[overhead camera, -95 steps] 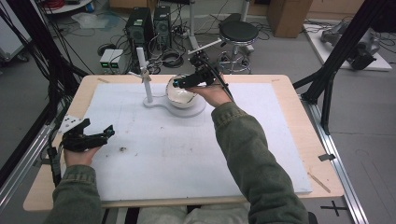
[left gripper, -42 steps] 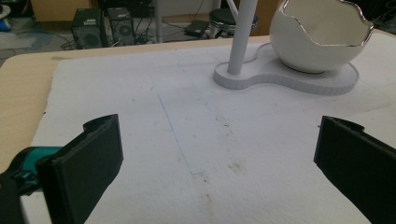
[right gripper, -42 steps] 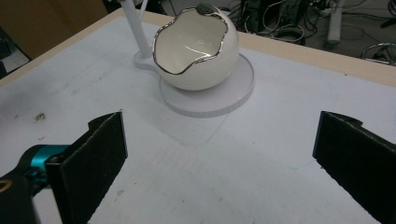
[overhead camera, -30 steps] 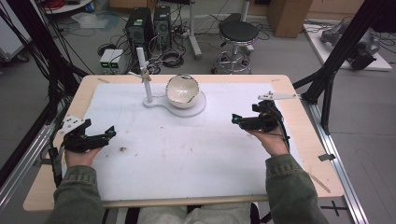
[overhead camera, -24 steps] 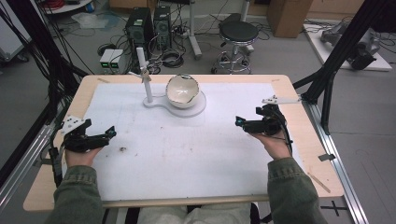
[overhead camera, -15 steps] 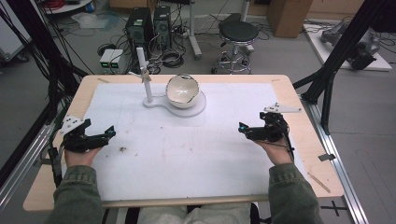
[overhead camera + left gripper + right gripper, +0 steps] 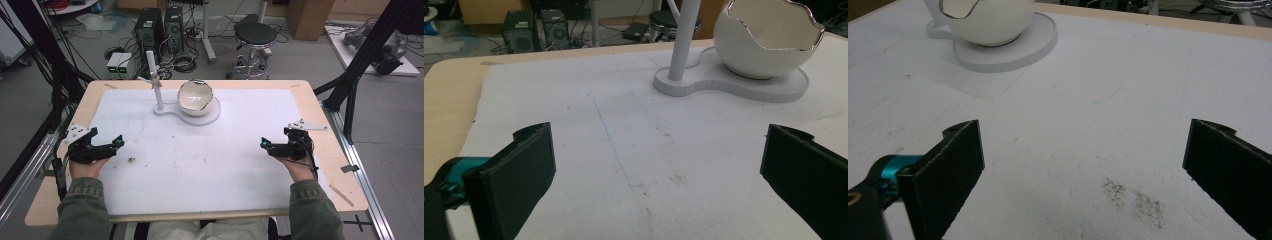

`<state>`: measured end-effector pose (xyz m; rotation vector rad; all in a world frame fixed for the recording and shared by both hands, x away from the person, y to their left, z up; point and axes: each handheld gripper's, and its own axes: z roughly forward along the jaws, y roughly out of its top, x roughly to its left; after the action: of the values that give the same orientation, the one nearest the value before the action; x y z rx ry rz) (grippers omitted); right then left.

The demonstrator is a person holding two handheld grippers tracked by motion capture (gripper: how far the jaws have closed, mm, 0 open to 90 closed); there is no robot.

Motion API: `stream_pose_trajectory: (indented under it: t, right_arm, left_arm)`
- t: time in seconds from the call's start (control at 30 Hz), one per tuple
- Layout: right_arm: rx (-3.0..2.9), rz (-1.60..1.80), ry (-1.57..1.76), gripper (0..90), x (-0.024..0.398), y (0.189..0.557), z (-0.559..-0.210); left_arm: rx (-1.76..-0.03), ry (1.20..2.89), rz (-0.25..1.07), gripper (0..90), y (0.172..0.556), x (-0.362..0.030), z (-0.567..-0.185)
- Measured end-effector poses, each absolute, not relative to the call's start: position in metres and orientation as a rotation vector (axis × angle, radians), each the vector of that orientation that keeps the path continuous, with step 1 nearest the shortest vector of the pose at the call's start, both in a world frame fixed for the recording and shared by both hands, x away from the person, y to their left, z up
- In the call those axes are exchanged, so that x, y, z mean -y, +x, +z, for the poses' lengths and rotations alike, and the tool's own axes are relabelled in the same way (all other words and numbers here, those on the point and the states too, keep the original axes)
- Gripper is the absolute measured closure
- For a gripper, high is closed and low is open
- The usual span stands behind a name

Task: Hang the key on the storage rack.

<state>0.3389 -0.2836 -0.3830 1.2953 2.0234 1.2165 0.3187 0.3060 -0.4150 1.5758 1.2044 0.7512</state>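
Observation:
A white egg-shaped bowl point(image 7: 195, 98) with a jagged silver rim sits on a round white base point(image 7: 212, 114) at the table's far middle, and a thin white post point(image 7: 156, 87) rises from the same base to its left. The bowl point(image 7: 766, 40) appears far right in the left gripper view, and as the bowl point(image 7: 985, 17) at the top left of the right gripper view. My left gripper point(image 7: 116, 142) rests open at the table's left side, nothing between its jaws. My right gripper point(image 7: 265, 146) stands open at the right side, also empty.
A white mat point(image 7: 200, 160) with a few dirt specks covers most of the wooden table point(image 7: 85, 102). Black frame struts point(image 7: 357, 60) stand at both sides. Behind the table are a stool point(image 7: 255, 35), computer boxes point(image 7: 160, 25) and cables on the floor.
My right gripper left the bowl at the far middle, swung to the table's right side and drew back toward the near edge. The left gripper stayed put.

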Motion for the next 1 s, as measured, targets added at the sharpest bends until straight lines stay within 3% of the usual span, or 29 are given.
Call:
stream_pose_trajectory:
  t: [1.0]
  right_arm:
    - [-1.742,1.335,1.376,2.0,0.31,0.312,-0.412]
  left_arm:
    - [-1.209,1.563,0.754,1.7,0.321,-0.307,-0.416]
